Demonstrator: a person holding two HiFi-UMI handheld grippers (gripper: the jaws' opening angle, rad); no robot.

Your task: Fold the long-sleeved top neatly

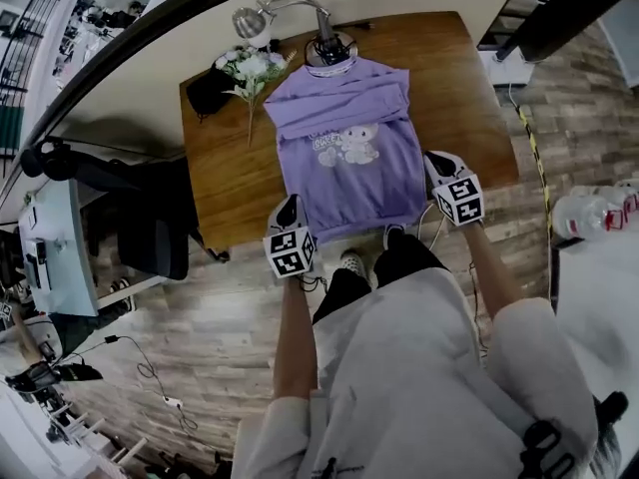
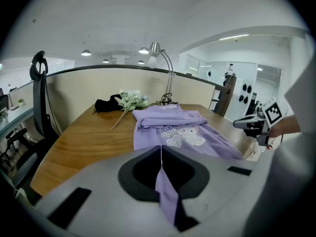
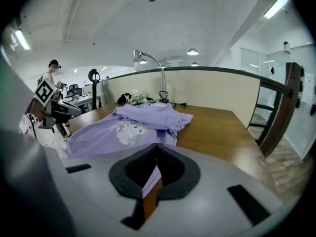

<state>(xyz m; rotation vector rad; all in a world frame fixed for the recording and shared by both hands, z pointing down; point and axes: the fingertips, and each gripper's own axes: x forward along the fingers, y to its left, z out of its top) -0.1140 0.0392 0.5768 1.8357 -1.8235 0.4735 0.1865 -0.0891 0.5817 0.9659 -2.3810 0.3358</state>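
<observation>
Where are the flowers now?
In the head view, the flowers lie on the table, far left, between the black cloth and the top.

Lettering point(image 1: 327, 140) on the top point(image 1: 349, 193) seems unreadably small.

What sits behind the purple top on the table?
Behind the top, at the far edge of the table, stands a desk lamp, its base right at the collar. Left of it in the head view lie white flowers and a black item. The wood beneath the top is covered.
</observation>
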